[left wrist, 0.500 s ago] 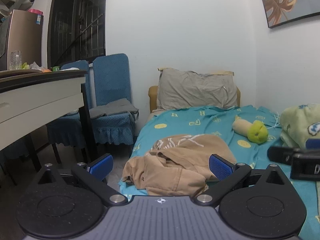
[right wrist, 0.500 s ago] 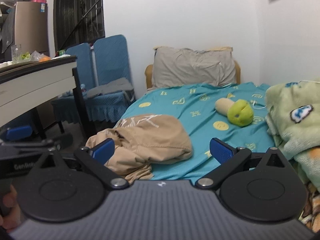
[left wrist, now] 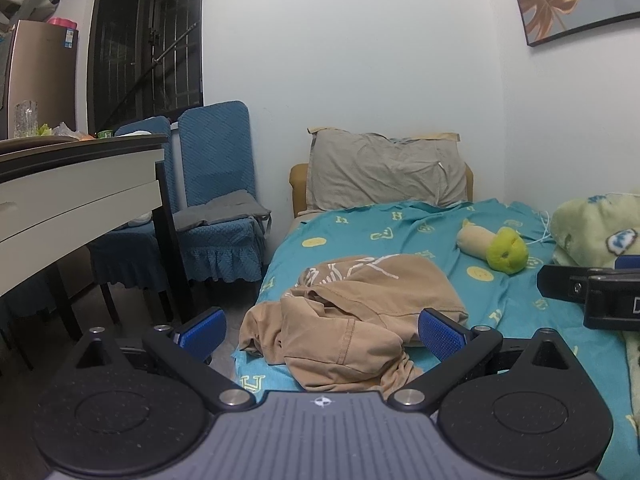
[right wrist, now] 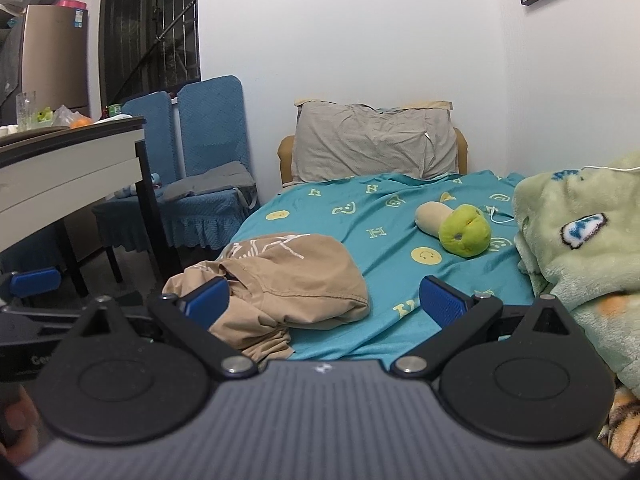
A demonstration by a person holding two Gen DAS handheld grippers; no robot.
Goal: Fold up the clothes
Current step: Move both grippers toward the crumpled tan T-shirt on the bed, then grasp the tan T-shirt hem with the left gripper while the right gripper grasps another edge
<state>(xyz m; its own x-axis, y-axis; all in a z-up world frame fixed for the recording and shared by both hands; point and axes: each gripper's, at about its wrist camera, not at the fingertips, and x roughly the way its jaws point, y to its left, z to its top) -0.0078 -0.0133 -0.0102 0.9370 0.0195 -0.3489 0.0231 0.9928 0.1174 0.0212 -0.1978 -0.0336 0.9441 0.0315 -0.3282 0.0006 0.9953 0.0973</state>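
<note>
Both grippers, left gripper (left wrist: 320, 330) and right gripper (right wrist: 324, 300), are hovering wide open, holding nothing; the crumpled tan garment (left wrist: 360, 312) is lying on the bed (left wrist: 500, 304) at twelve o'clock; folding is seemingly just starting; next, reaching for an edge to spread it.

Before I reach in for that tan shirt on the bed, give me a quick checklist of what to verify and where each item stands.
1. Left gripper open and empty: ok.
2. Right gripper open and empty: ok.
3. Tan shirt within view of both cameras, nothing lying on it: ok.
4. Shirt laid flat for folding: not ok, it is crumpled in a heap near the edge of the bed.
5. Spread space beside it: ok on the teal sheet; the plush toy and green blanket lie apart.
6. Where the sleeves and collar are: cannot tell.
</note>
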